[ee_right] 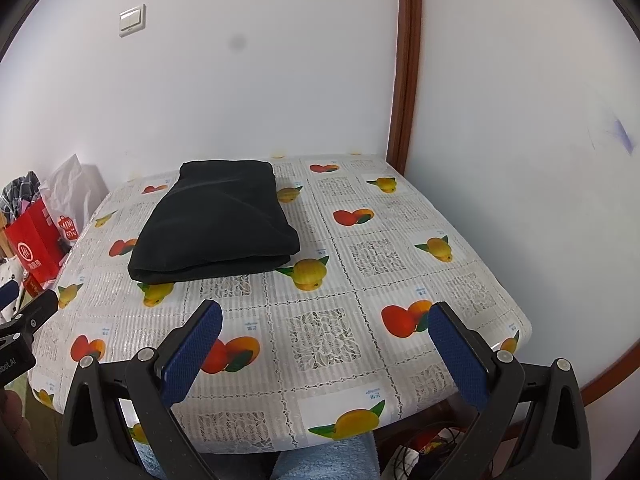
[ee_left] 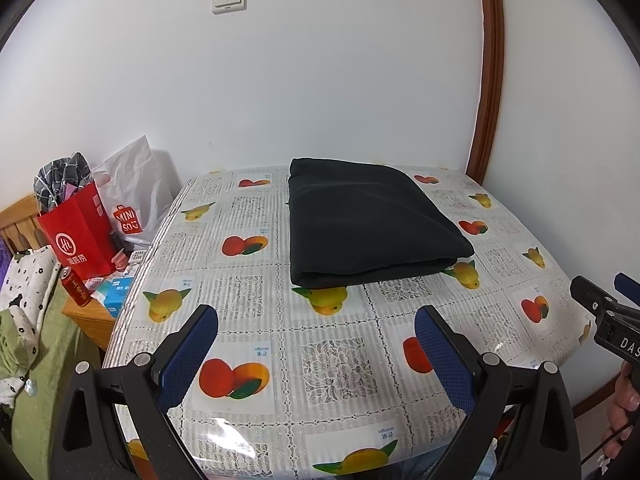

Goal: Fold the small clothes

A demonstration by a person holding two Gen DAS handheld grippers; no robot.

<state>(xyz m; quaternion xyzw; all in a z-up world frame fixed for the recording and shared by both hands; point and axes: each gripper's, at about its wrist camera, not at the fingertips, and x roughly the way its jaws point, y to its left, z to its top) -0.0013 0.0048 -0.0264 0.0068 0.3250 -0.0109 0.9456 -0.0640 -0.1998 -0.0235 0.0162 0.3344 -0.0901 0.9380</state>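
A black garment [ee_left: 372, 220] lies folded into a thick rectangle on the far half of the fruit-print table [ee_left: 332, 364]. It also shows in the right wrist view [ee_right: 218, 220], left of centre. My left gripper [ee_left: 316, 320] is open and empty, held above the table's near edge, well short of the garment. My right gripper [ee_right: 326, 320] is open and empty too, over the near edge, with the garment ahead to its left. The right gripper's tip shows at the right edge of the left wrist view [ee_left: 600, 304].
A white wall runs behind the table, with a brown door frame [ee_left: 488, 68] at the right. To the left stand a red paper bag [ee_left: 76, 236], a white Miniso bag [ee_left: 132, 200], a red can [ee_left: 74, 286] and piled clothes [ee_left: 24, 304] on a wooden stand.
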